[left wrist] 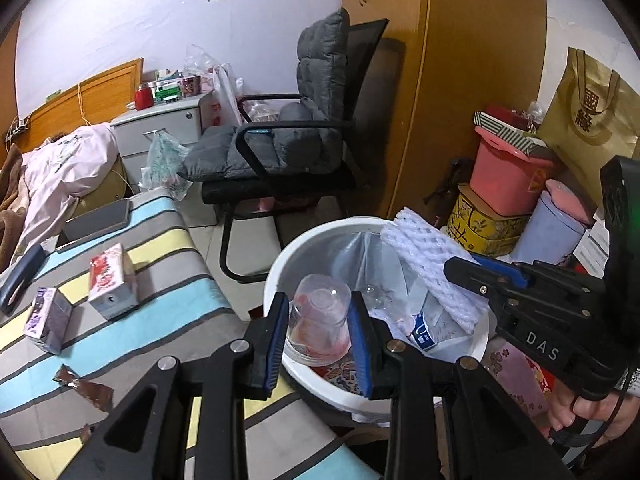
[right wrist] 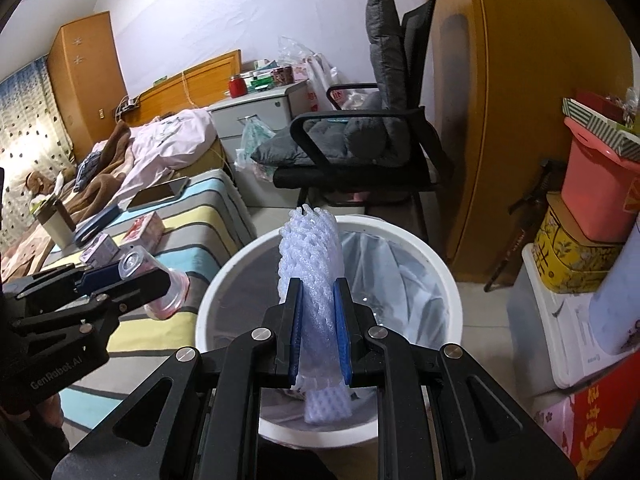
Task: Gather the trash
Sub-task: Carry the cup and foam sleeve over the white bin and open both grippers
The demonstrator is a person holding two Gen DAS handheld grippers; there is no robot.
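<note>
From the left wrist, the left tool (left wrist: 320, 332) is clamped across the sides of an upturned clear plastic cup (left wrist: 318, 316), thin, light and easily crushed, so a gentle side hold suits it; it hangs at the near rim of the white trash bin (left wrist: 280, 264). From the right wrist, the right tool (right wrist: 320, 312) pinches a white foam fruit net (right wrist: 310, 264) mid-length, soft and almost weightless, standing upright over the bin's lined mouth.

Even indoor light, sharp, fisheye-warped edges
</note>
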